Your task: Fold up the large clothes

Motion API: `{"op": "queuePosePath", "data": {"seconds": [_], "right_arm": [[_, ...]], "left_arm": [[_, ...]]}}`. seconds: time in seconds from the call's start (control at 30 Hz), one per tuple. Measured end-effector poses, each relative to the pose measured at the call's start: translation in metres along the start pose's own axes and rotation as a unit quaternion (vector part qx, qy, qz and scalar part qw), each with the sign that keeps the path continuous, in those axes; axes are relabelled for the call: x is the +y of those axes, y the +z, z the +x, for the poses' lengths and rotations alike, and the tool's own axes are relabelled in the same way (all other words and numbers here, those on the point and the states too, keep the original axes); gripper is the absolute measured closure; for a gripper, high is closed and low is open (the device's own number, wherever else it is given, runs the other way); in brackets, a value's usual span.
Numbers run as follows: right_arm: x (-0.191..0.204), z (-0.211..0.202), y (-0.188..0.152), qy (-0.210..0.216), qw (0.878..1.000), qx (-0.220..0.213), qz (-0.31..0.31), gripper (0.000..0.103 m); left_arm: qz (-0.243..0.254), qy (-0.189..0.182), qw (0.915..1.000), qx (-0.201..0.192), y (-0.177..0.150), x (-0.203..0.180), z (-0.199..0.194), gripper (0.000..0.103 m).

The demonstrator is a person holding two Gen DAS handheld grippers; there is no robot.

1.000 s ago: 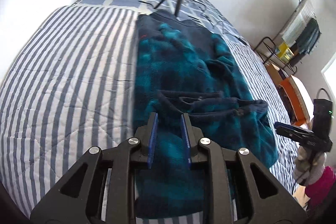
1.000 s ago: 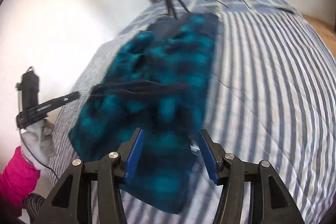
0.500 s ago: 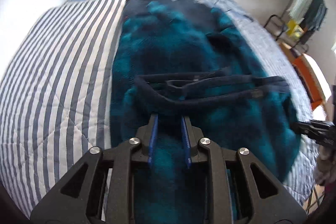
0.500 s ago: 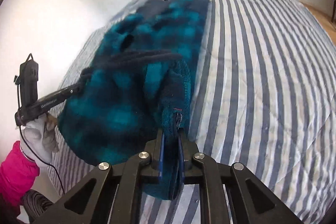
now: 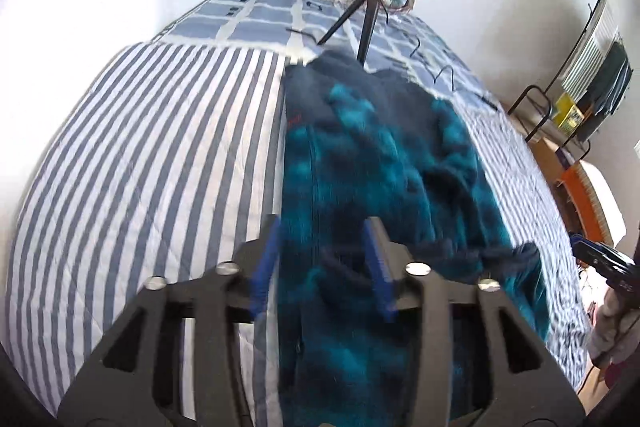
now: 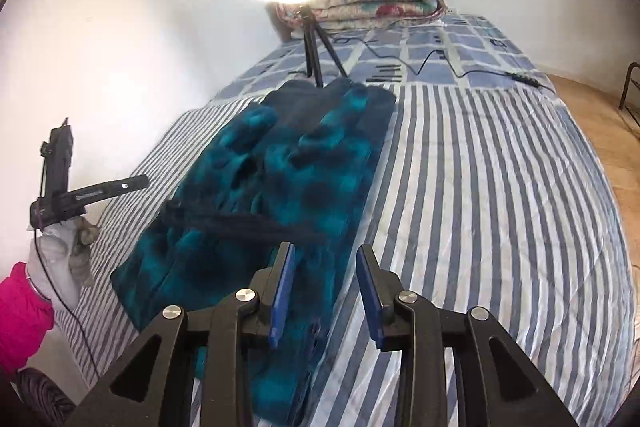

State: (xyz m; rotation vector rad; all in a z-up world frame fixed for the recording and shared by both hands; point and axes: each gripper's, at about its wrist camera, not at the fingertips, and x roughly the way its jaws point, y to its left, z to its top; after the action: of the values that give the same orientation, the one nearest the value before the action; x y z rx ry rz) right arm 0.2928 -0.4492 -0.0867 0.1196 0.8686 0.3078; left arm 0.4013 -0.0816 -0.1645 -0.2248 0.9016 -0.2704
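A teal and navy plaid fleece garment (image 5: 368,163) lies lengthways on the striped bedspread (image 5: 160,155), with its dark hem band (image 5: 460,255) folded across it. My left gripper (image 5: 322,267) hovers over the garment's near end. Its jaws are opening and the fabric lies below them, not pinched. In the right wrist view the garment (image 6: 288,179) runs up the bed's left half. My right gripper (image 6: 325,287) hangs above its near right edge, jaws opening, nothing pressed between the pads. A gloved hand holds the left gripper (image 6: 132,183) beside the bed's left side.
A ring light on a tripod (image 6: 312,39) stands at the garment's far end, with a folded floral quilt (image 6: 384,3) behind it. Cables (image 6: 460,67) trail over the checked sheet. A rack with clothes (image 5: 592,99) stands right of the bed. Striped bedspread (image 6: 500,187) stretches to the right.
Half a second ago both grippers were shut on the fleece. Both have since opened and drawn back and up, and the garment has dropped onto the bed.
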Motion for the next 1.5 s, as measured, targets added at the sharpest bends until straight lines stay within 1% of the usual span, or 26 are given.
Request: {"op": "queuePosePath", "data": {"seconds": [0.1,0.3,0.37,0.47,0.53,0.63,0.7,0.77,0.8,0.83,0.87,0.93,0.97,1.0,1.07,1.13,1.2,1.23,1.3,1.33,1.4,1.5], "right_arm": [[-0.004,0.016,0.026,-0.003,1.000,-0.001,-0.002,0.071],[-0.020,0.069,0.087,-0.002,1.000,-0.004,0.026,0.074],[-0.025,0.089,0.102,-0.008,0.999,-0.004,0.030,0.074],[-0.031,0.131,0.121,-0.014,0.999,0.004,0.043,0.074],[-0.032,0.158,0.130,-0.013,0.999,0.010,0.047,0.074],[-0.022,0.197,0.135,-0.003,0.999,0.034,0.036,0.074],[-0.007,0.225,0.132,-0.001,0.998,0.065,0.006,0.074],[0.011,0.245,0.126,-0.009,0.995,0.090,-0.039,0.073],[0.020,0.250,0.123,-0.024,0.993,0.092,-0.067,0.072],[0.024,0.250,0.122,-0.029,0.992,0.091,-0.083,0.070],[0.023,0.249,0.123,-0.023,0.991,0.095,-0.086,0.068],[0.014,0.241,0.127,0.001,0.992,0.101,-0.070,0.068],[0.008,0.233,0.129,0.022,0.993,0.097,-0.065,0.067],[0.001,0.222,0.131,0.042,0.994,0.082,-0.062,0.063],[-0.016,0.203,0.133,0.053,0.996,0.046,-0.047,0.040],[-0.043,0.192,0.136,0.048,0.999,0.015,-0.007,0.035],[-0.067,0.191,0.138,0.045,0.998,0.004,0.047,0.035],[-0.078,0.193,0.138,0.046,0.996,0.003,0.072,0.035],[-0.101,0.204,0.136,0.044,0.991,0.003,0.125,0.035],[-0.106,0.208,0.136,0.045,0.989,0.005,0.140,0.036],[-0.114,0.221,0.138,0.055,0.985,0.007,0.161,0.038],[-0.112,0.237,0.147,0.051,0.986,0.006,0.160,0.039]], "left_arm": [[0.007,-0.002,1.0000,-0.001,0.028,0.005,0.009,0.052],[-0.011,-0.009,0.9999,-0.004,0.078,0.018,0.044,0.052],[-0.004,-0.008,1.0000,-0.003,0.091,0.018,0.059,0.052],[0.020,-0.002,0.9998,0.003,0.104,0.014,0.086,0.052],[0.032,0.004,0.9994,0.011,0.110,0.013,0.108,0.052],[0.026,-0.004,0.9993,0.026,0.114,0.011,0.142,0.052],[0.028,-0.014,0.9988,0.039,0.112,0.007,0.162,0.052],[0.050,-0.006,0.9972,0.055,0.108,-0.004,0.184,0.052],[0.065,0.000,0.9955,0.070,0.104,-0.009,0.196,0.052],[0.075,0.004,0.9934,0.086,0.100,-0.013,0.207,0.052],[0.080,0.006,0.9932,0.085,0.098,-0.015,0.208,0.052],[0.084,-0.008,0.9929,0.084,0.101,-0.015,0.203,0.052],[0.080,-0.015,0.9931,0.085,0.103,-0.012,0.200,0.052],[0.073,-0.023,0.9939,0.080,0.108,-0.007,0.194,0.050],[0.059,-0.018,0.9962,0.061,0.117,0.005,0.185,0.047],[0.026,-0.008,0.9986,0.045,0.127,0.024,0.183,0.045],[-0.018,-0.013,0.9988,0.044,0.134,0.042,0.188,0.045],[-0.039,-0.016,0.9978,0.051,0.136,0.049,0.194,0.045],[-0.061,-0.023,0.9952,0.073,0.137,0.056,0.208,0.045],[-0.064,-0.024,0.9942,0.082,0.137,0.056,0.215,0.045],[-0.063,-0.018,0.9944,0.084,0.140,0.054,0.223,0.045],[-0.071,-0.010,0.9941,0.080,0.150,0.055,0.235,0.045]]}}
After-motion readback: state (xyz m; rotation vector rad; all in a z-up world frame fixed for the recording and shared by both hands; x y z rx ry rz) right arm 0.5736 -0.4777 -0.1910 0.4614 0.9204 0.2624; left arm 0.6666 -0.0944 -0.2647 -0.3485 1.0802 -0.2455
